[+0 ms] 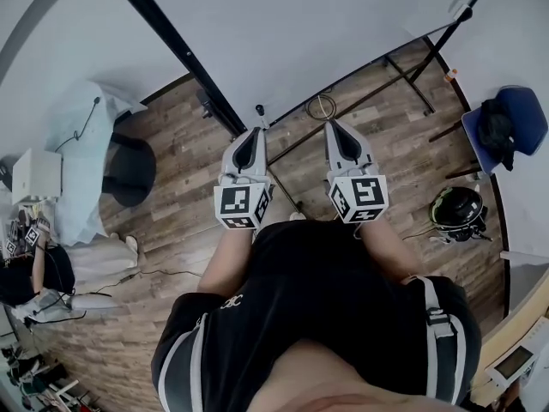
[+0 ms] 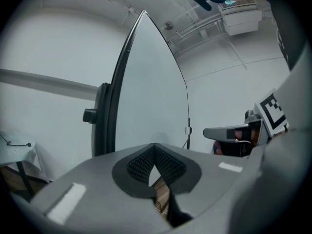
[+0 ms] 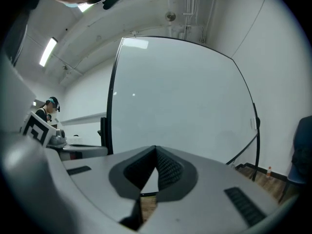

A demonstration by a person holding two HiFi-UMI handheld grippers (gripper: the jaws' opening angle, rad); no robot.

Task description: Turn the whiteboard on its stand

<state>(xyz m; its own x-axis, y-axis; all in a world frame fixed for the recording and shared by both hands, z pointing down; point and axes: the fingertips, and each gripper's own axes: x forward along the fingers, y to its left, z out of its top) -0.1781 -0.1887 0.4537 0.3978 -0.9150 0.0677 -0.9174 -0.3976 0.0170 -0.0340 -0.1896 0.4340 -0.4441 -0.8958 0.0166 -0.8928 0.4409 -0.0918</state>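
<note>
The whiteboard (image 1: 326,33) stands on its stand (image 1: 439,43) straight ahead of both hands, its black side edge (image 1: 180,54) running away up-left in the head view. The left hand-held gripper (image 1: 256,131) is just beside that edge's near end. The right hand-held gripper (image 1: 333,125) faces the bare panel, and both are closed on nothing.

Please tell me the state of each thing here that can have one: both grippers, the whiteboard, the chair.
left gripper, shut, empty.
right gripper, shut, empty.
whiteboard, blank, on its stand, held by neither gripper.
blue chair, dark garment lying on it.
</note>
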